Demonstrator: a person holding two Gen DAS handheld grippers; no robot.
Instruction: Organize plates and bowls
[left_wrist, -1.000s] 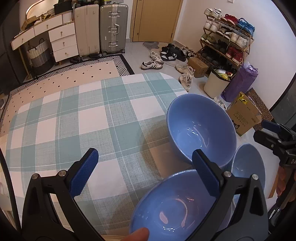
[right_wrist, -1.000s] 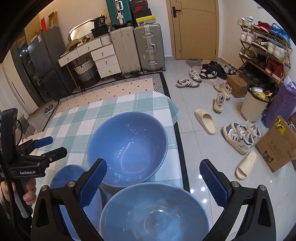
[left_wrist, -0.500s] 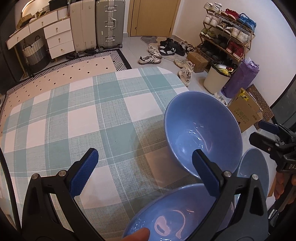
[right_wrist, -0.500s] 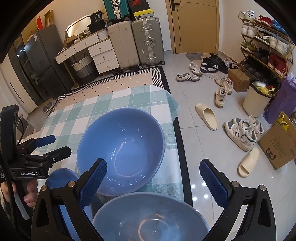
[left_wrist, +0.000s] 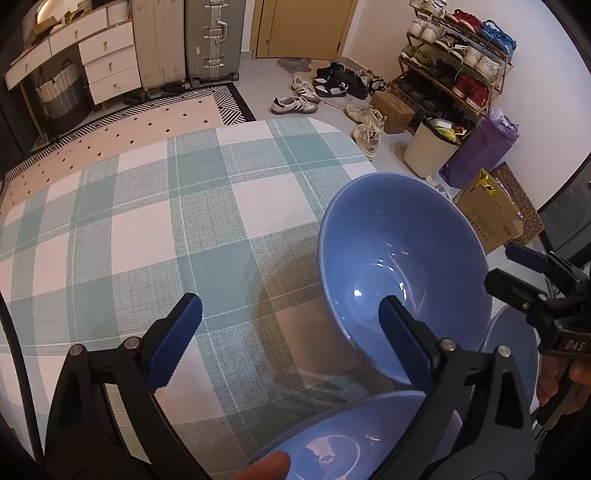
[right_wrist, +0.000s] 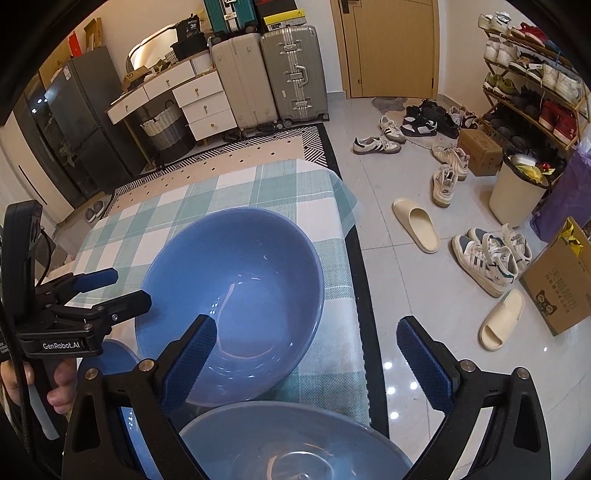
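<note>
- Table covered with a teal-and-white checked woven cloth (left_wrist: 147, 229) is filling most of both wrist views; its far corner (right_wrist: 314, 177) is pointing toward the tiled floor.
- Large glossy blue ceramic bowl (left_wrist: 402, 273) is sitting upright on the cloth near the table's right edge, empty, catching ceiling light inside; the right wrist view is showing it (right_wrist: 236, 295) just ahead of the right gripper's left finger.
- Second large blue bowl (right_wrist: 295, 443) is lying nearest the cameras, just beside the first; in the left view only its rim and inner wall (left_wrist: 351, 435) are showing at the bottom edge.
- Smaller flat blue plate-like dish (left_wrist: 513, 354) is peeking out behind the first bowl; contact with it cannot be judged. In the right view it (right_wrist: 107, 354) is appearing below the left gripper.
- Left gripper (left_wrist: 291, 325) is hanging over bare cloth and bowl rim, jaws spread wide though having just been narrowing slightly, pads pressing on nothing.
- Right gripper (right_wrist: 306, 350) is hovering over the first bowl's near side, jaws likewise wide after a slight narrowing, grasping nothing.
</note>
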